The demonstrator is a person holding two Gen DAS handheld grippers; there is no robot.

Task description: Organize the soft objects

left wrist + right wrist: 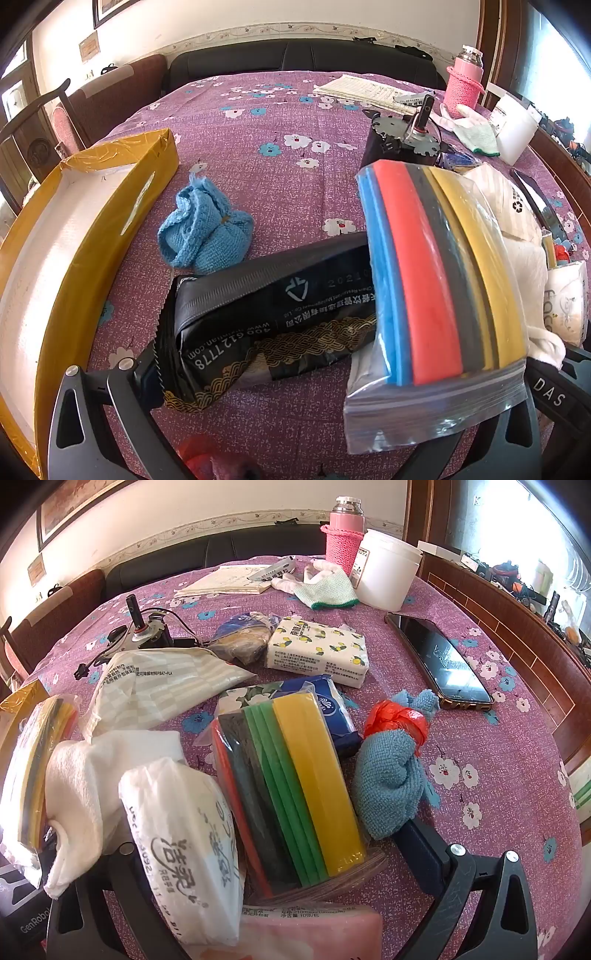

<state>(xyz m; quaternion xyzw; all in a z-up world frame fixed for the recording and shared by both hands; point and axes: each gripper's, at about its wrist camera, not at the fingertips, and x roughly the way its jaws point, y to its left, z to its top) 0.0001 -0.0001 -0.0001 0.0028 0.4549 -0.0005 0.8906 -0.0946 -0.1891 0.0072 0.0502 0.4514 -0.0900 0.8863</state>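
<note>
Purple flowered tabletop [280,122] crowded with soft goods. Long yellow box [92,236] along the left edge, white inside. Near the front edge, black printed bag [258,317] partly under a clear bag of coloured foam strips [436,280]. Second foam-strip bag [291,786] further right, beside a blue cloth [391,779]. Blue knitted piece [207,232] near the box. Left gripper [291,435] and right gripper [291,915]: fingers spread wide, grasping nothing.
</note>
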